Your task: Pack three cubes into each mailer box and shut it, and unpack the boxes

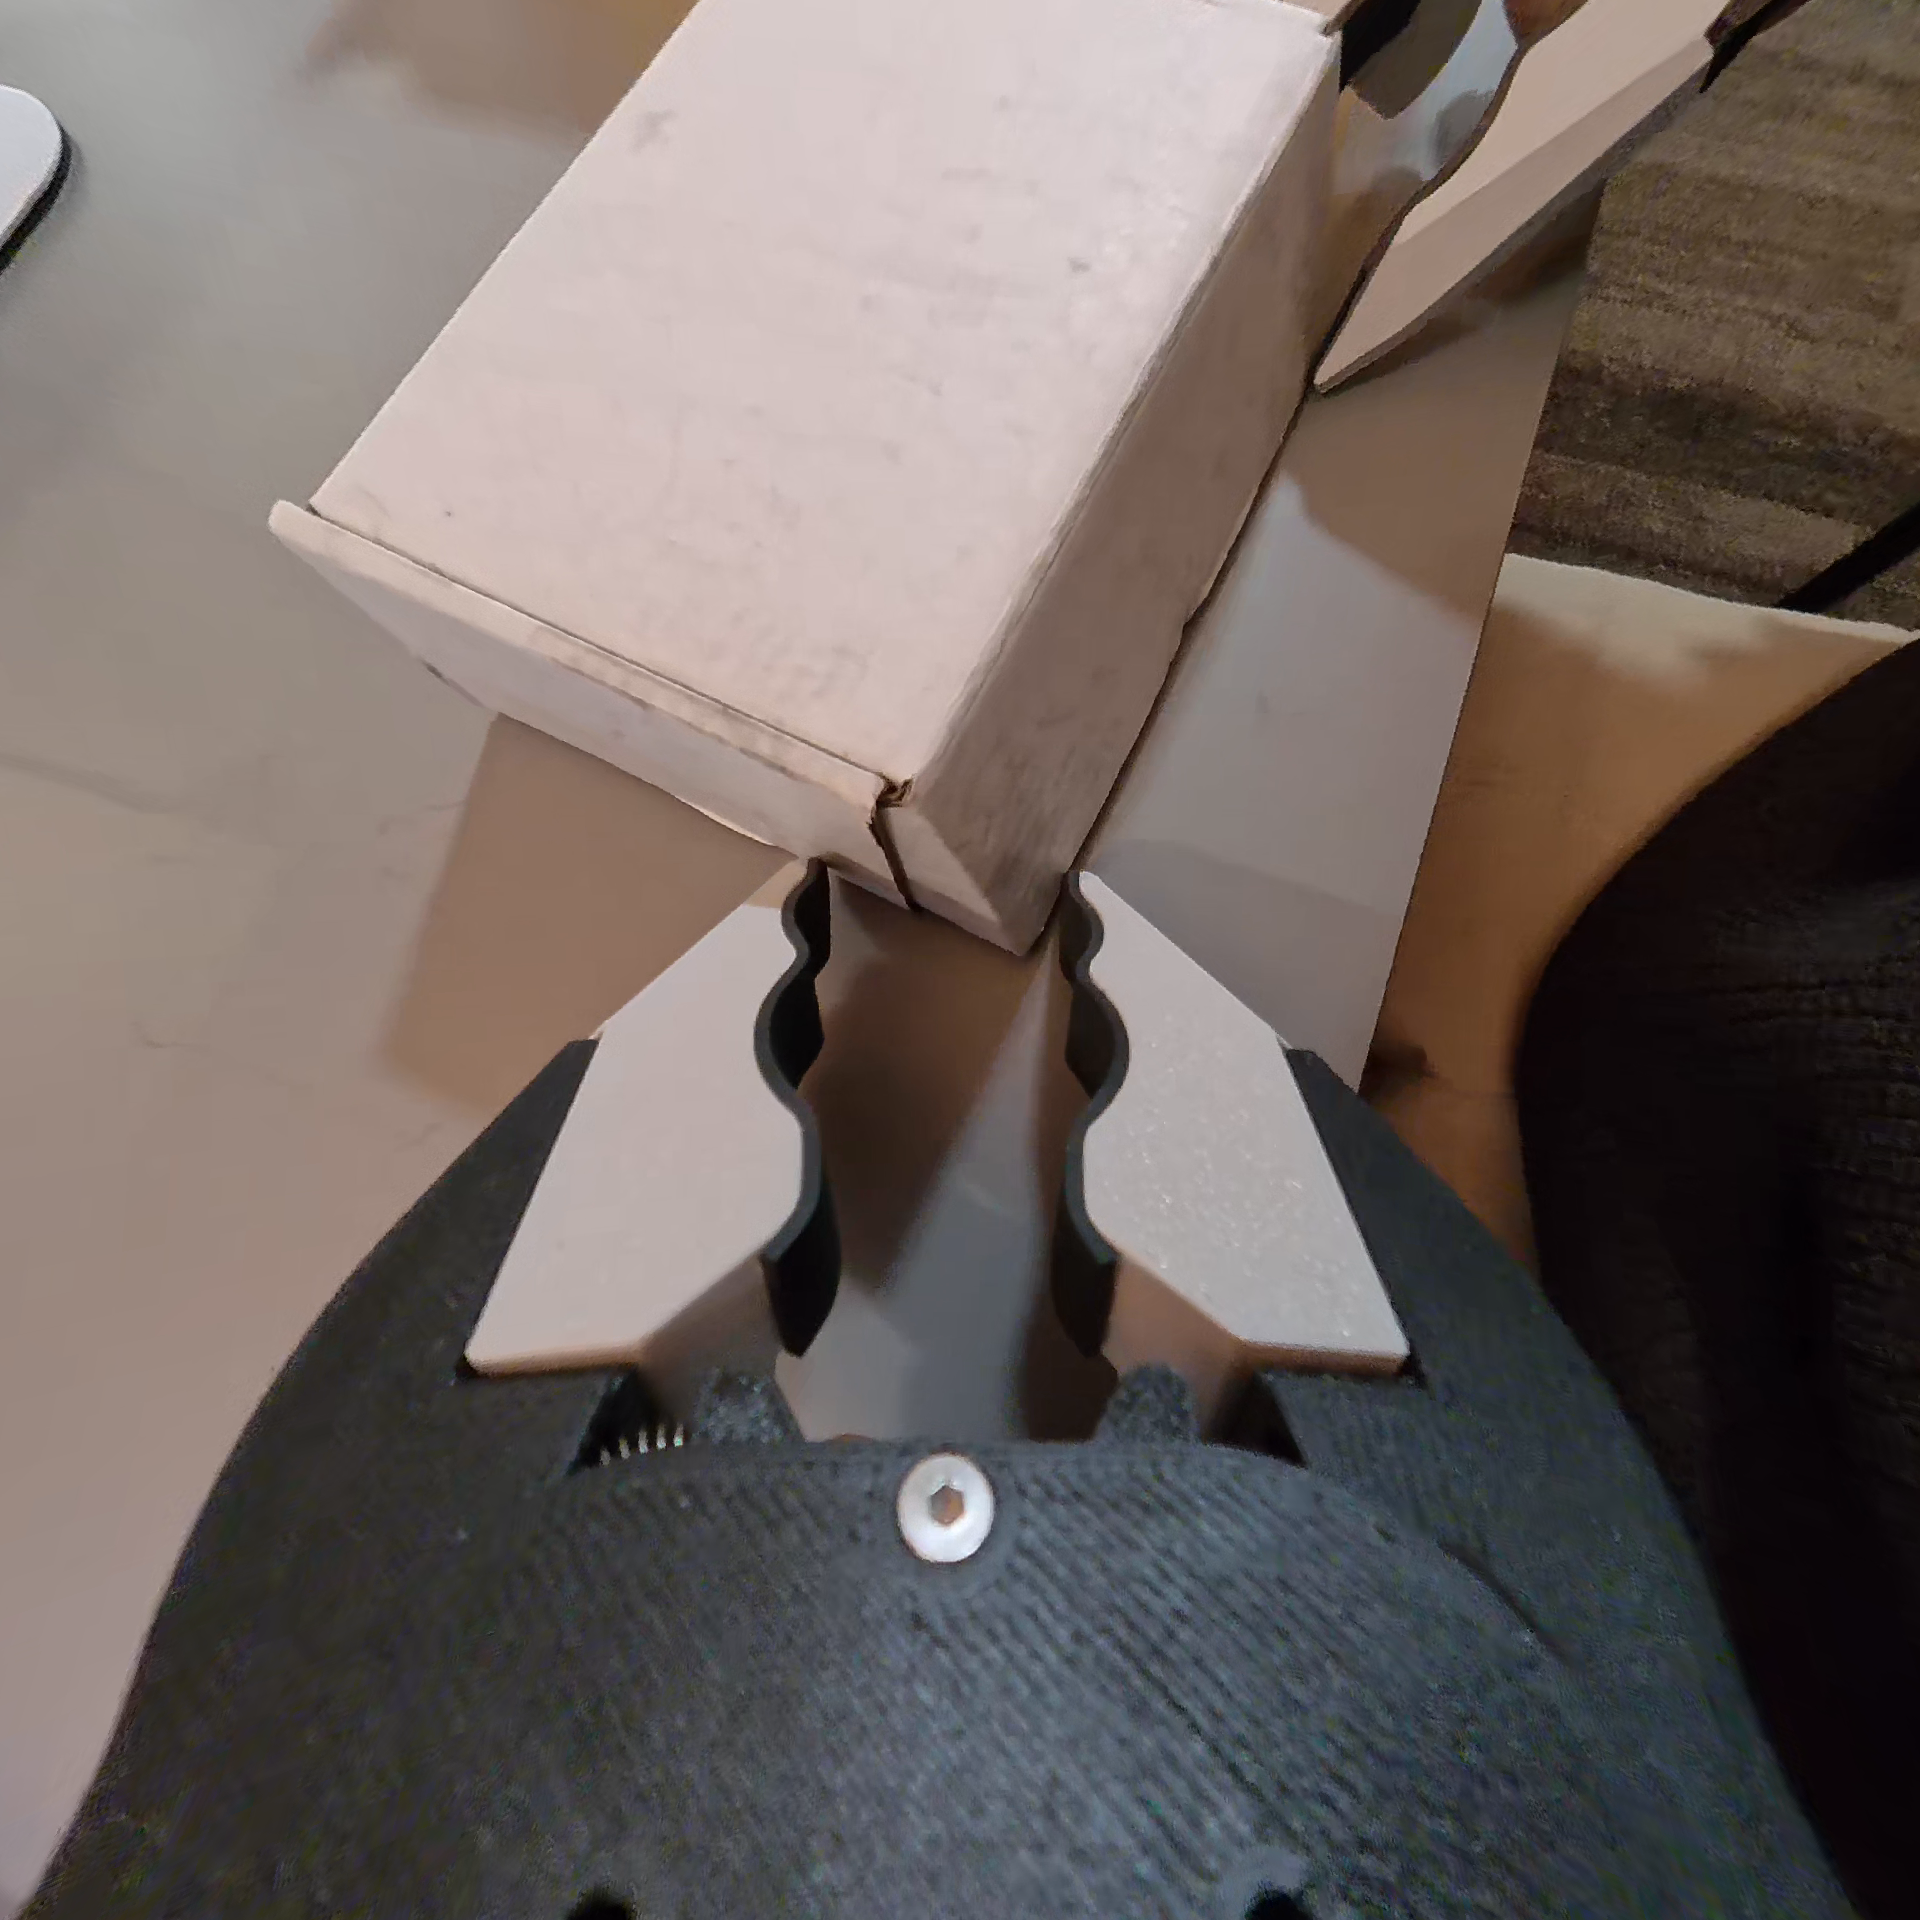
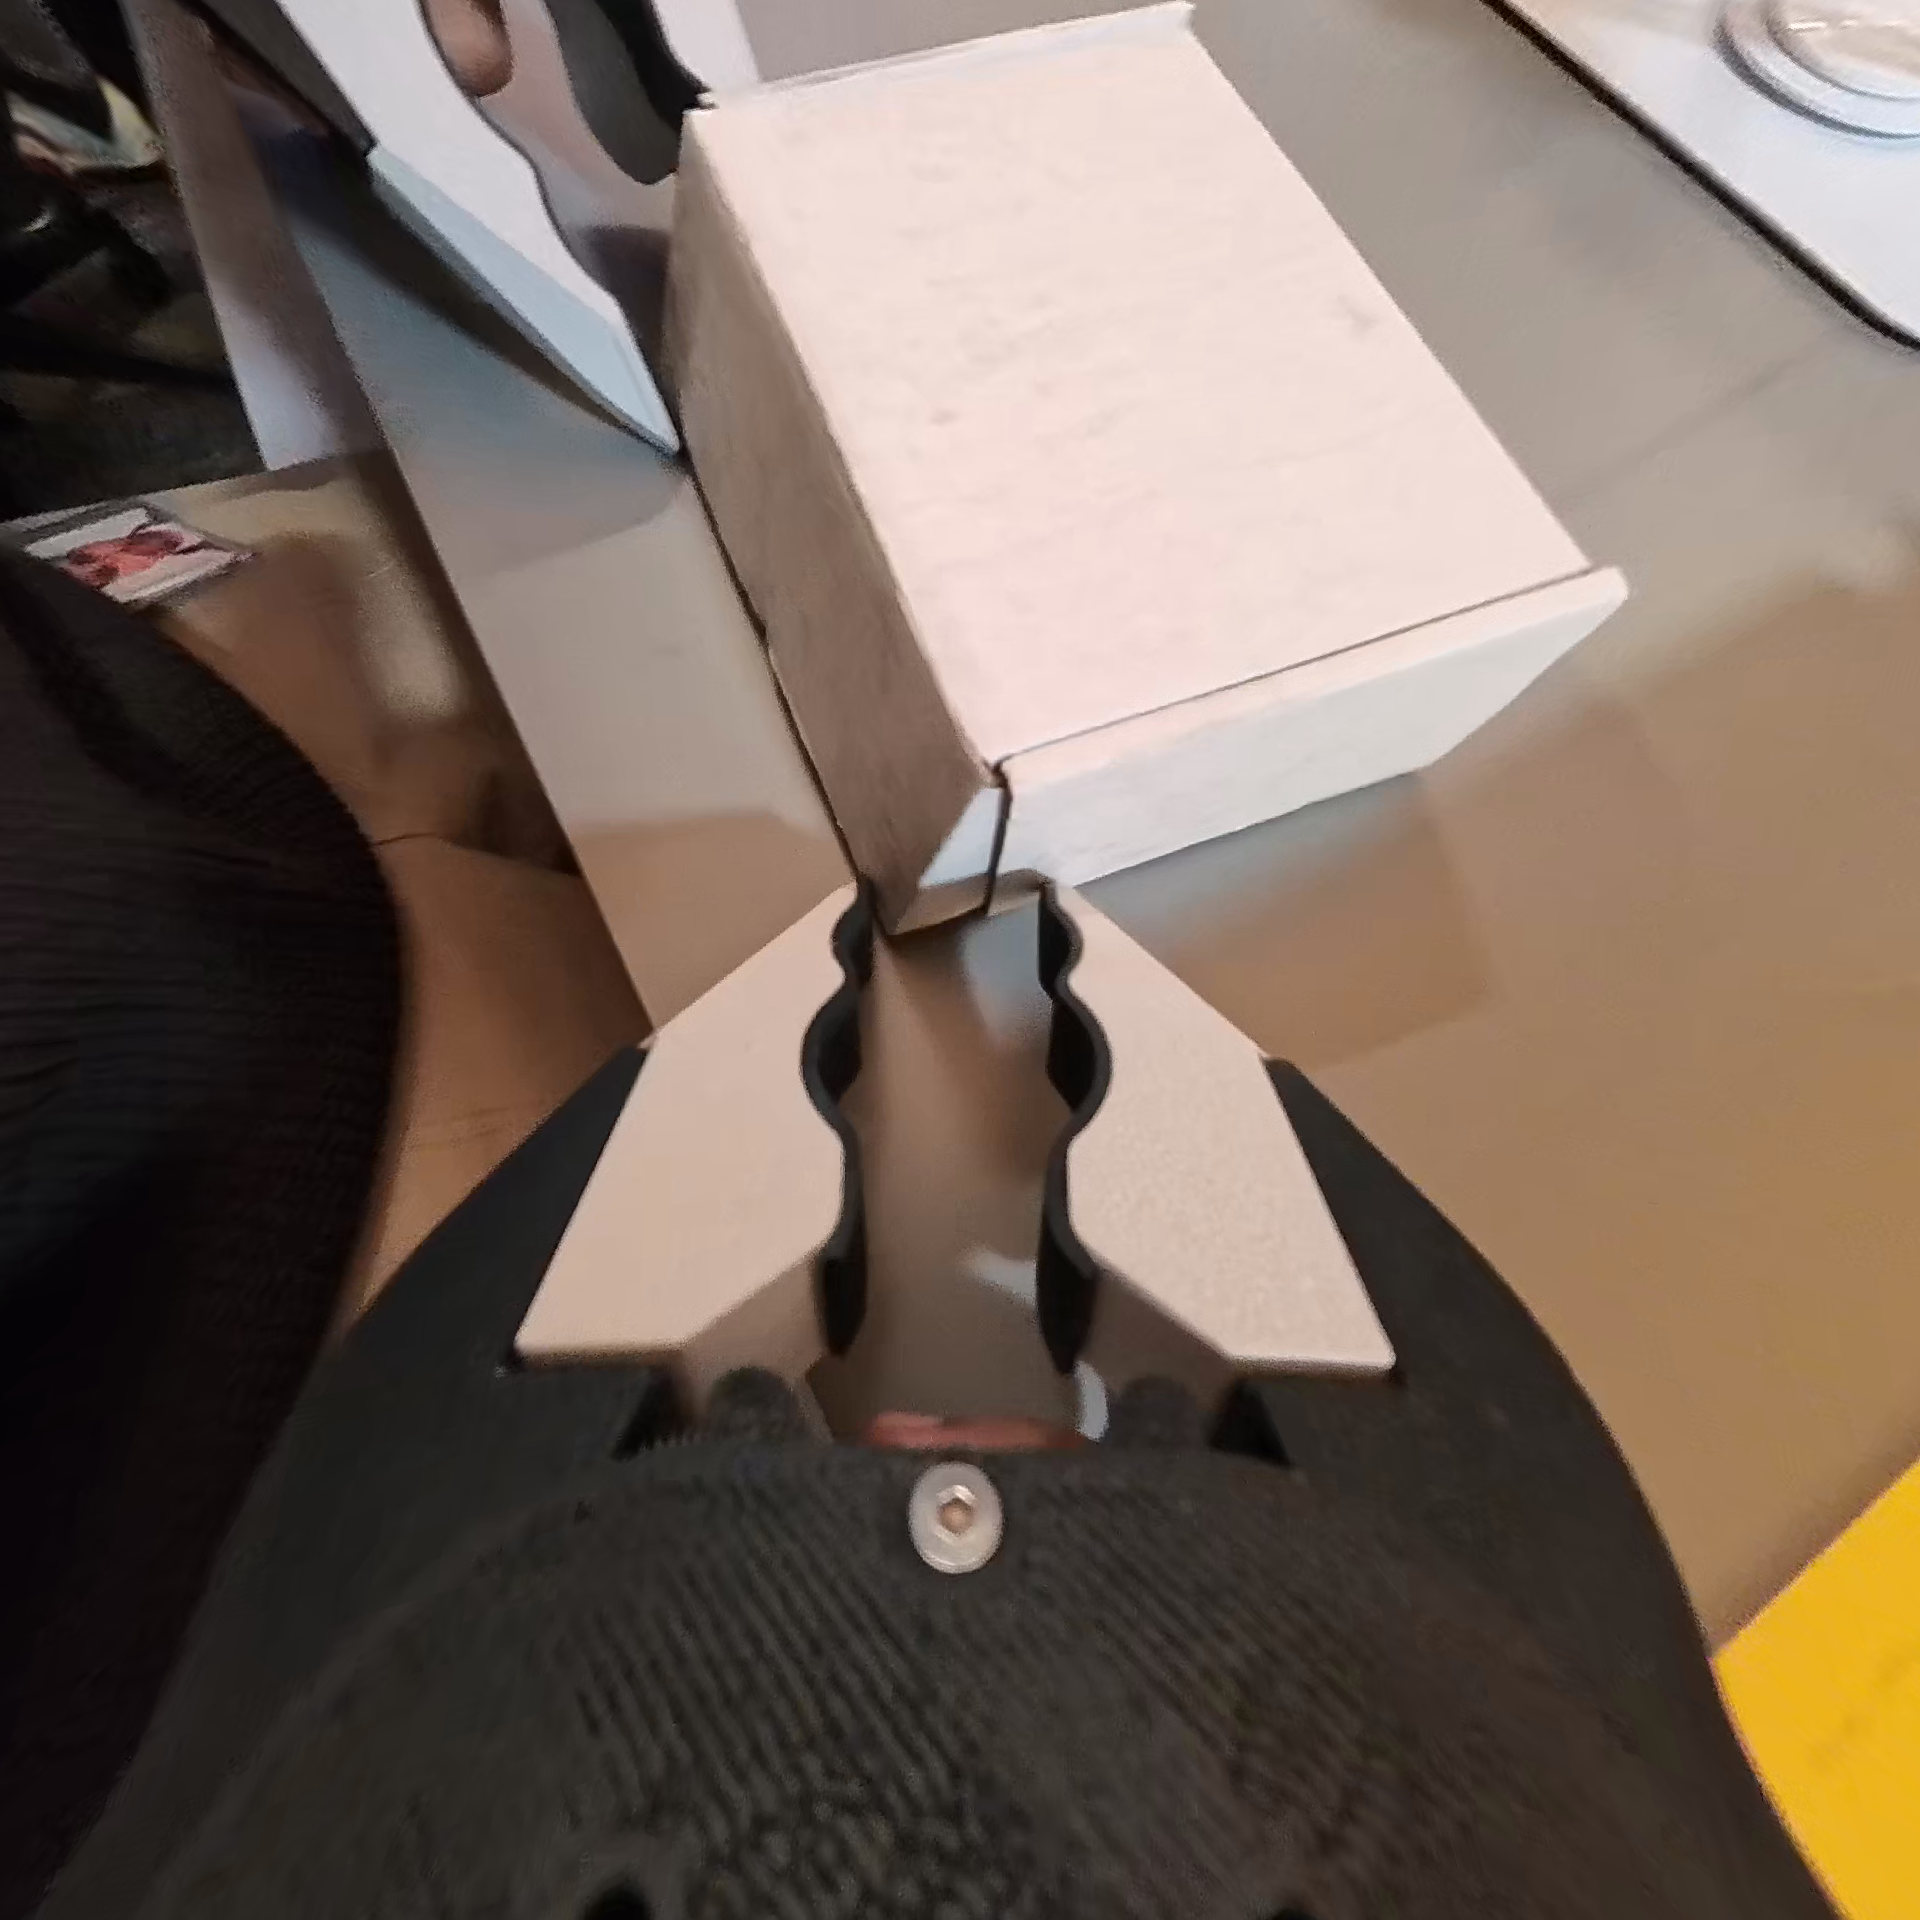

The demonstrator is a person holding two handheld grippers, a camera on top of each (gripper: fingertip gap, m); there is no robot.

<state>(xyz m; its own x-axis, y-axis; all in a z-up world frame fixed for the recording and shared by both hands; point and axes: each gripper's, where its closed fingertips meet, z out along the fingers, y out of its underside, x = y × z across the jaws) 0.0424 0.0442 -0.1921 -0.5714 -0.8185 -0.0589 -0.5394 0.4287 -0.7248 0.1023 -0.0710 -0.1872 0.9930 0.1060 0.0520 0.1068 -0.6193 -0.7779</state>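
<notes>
A: Where is the mailer box?
B: Closed, at centre frame on the table. The left gripper and right gripper are spread, each maybe touching one near corner

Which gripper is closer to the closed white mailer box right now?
Neither, clearly. The left gripper straddles one near bottom corner of the mailer box; the right gripper straddles the other. Both look open, tips at the cardboard.

can't see inside the closed mailer box, and the other gripper is cut off up top
</notes>
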